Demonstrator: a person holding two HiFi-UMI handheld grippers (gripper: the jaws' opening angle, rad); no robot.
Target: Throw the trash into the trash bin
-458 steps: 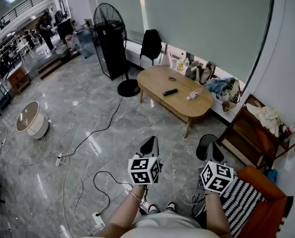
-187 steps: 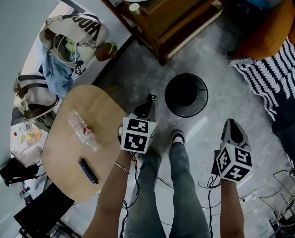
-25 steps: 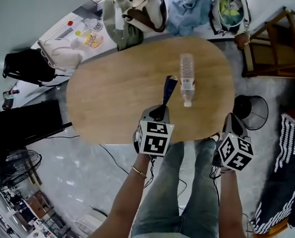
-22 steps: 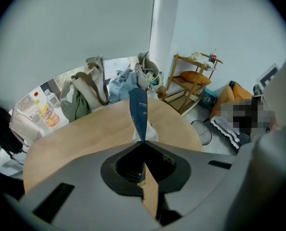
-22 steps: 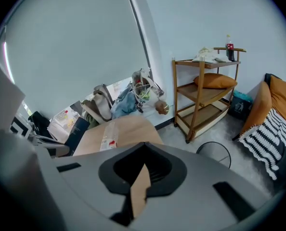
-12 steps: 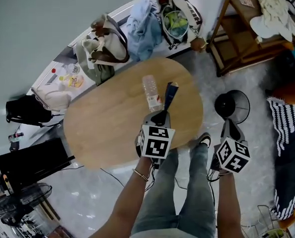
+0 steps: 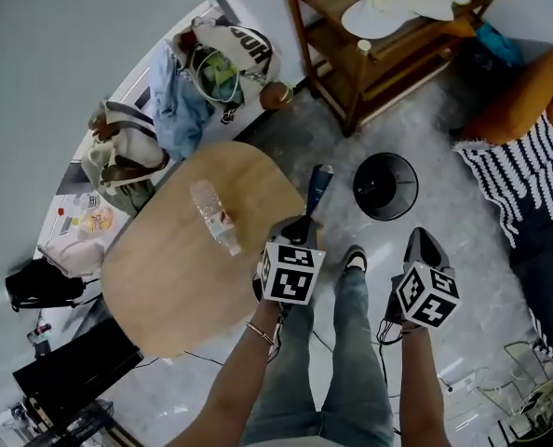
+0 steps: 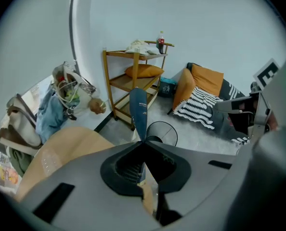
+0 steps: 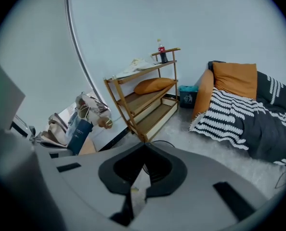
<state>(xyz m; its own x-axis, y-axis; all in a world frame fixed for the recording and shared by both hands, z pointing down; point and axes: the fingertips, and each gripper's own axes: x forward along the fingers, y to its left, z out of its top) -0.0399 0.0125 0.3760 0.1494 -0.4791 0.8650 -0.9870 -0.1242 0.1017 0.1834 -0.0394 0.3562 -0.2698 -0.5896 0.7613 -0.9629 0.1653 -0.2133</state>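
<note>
My left gripper (image 7: pixel 309 220) is shut on a flat dark blue packet (image 7: pixel 319 186), which sticks up out of the jaws past the rounded end of the wooden table (image 7: pixel 165 277). In the left gripper view the packet (image 8: pixel 139 113) stands upright between the jaws of the left gripper (image 8: pixel 143 142), and the black mesh trash bin (image 8: pixel 162 132) sits on the floor just beyond it. In the head view the bin (image 7: pixel 385 186) lies to the packet's right. My right gripper (image 7: pixel 423 240) is shut with nothing in it, below the bin. In its own view the right gripper (image 9: pixel 144 146) faces the shelf rack (image 9: pixel 148 93).
A clear plastic bottle (image 7: pixel 213 217) lies on the table. A wooden shelf rack (image 7: pixel 379 54) stands behind the bin. A sofa with orange cushions and a striped blanket (image 7: pixel 528 184) is on the right. Bags and clothes (image 7: pixel 202 82) line the sill. The person's legs (image 7: pixel 342 343) stand between table and bin.
Both grippers have swung away from over the table toward the bin. The packet, still in the left gripper, was beside the bottle and now hangs past the table's end.
</note>
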